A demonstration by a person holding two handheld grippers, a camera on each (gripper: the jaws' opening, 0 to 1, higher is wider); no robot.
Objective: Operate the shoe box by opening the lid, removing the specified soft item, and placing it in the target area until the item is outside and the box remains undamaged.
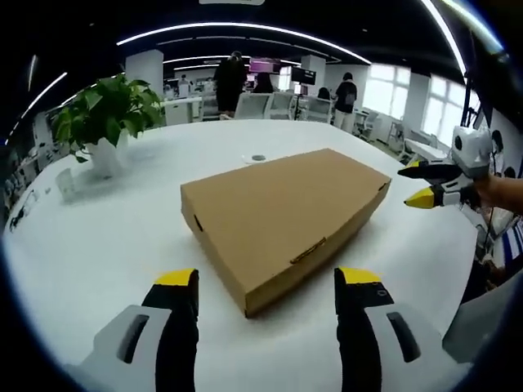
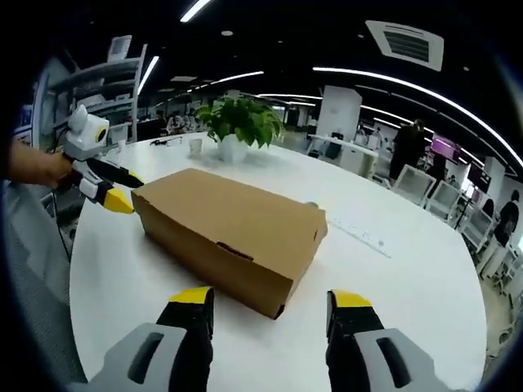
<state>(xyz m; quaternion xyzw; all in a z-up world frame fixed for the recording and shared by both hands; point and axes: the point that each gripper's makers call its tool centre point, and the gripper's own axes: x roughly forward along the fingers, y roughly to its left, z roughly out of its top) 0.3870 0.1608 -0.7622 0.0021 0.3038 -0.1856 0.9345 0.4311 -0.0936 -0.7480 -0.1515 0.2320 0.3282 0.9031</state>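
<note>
A flat brown cardboard shoe box [image 1: 286, 214] [image 2: 229, 227] lies with its lid down on the round white table [image 1: 98, 245] [image 2: 384, 269]; a tuck tab shows on its front edge. The soft item is hidden inside. My left gripper [image 1: 268, 282] hovers just short of one box corner, jaws wide open and empty. In the right gripper view the left gripper [image 2: 125, 191] sits at the box's far left end, held by a hand. My right gripper [image 2: 271, 298] is open too, just before the opposite corner. In the left gripper view the right gripper [image 1: 418, 183] floats off the box's right end.
A potted green plant [image 1: 106, 114] [image 2: 241, 122] stands near the table's edge, with a small cup [image 1: 65, 184] [image 2: 194, 147] beside it. A round grommet [image 1: 258, 158] lies behind the box. Office chairs, desks and standing people are beyond the table.
</note>
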